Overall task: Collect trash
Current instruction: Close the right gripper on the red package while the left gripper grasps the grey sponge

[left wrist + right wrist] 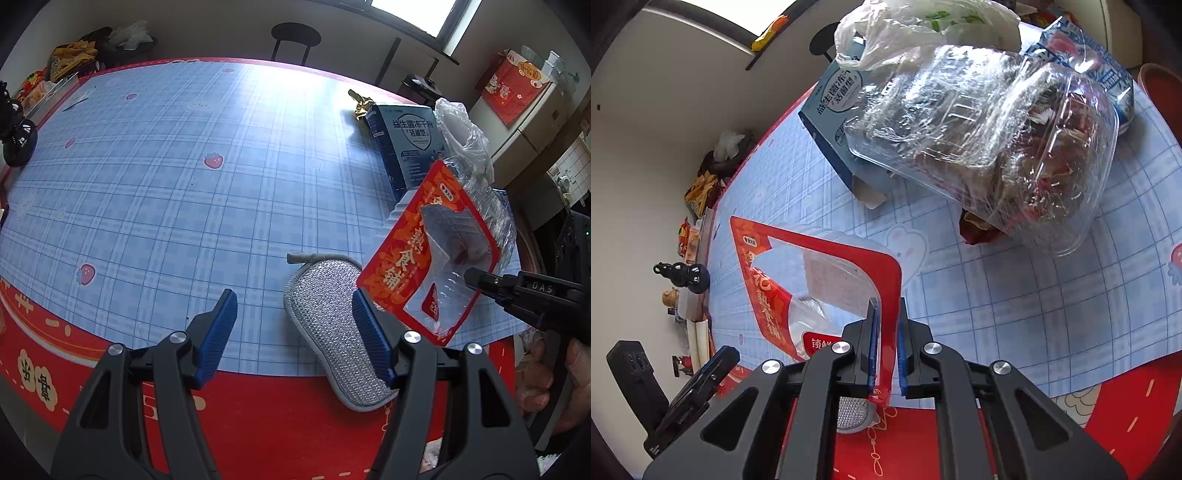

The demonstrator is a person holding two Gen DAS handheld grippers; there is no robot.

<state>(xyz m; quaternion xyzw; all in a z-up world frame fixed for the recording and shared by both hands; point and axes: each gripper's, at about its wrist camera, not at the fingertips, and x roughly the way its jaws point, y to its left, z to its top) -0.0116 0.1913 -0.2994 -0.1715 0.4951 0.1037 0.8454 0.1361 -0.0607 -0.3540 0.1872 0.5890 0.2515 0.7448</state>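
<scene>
My right gripper (886,345) is shut on the edge of a red and clear plastic food tray (827,280) and holds it tilted above the table; the tray also shows in the left wrist view (424,251), with the right gripper (476,278) at its lower right. My left gripper (293,314) is open and empty above the table's near edge, next to a silver scrubbing pad (332,325). Behind lie a clear plastic clamshell (997,147), a white plastic bag (923,26) and a blue box (402,147).
The table has a blue checked cloth (166,184) with a red border. A black gourd ornament (16,136) stands at the far left edge, snack bags (74,55) at the back left. A black stool (295,37) is beyond the table. A crumpled gold wrapper (360,103) lies behind the box.
</scene>
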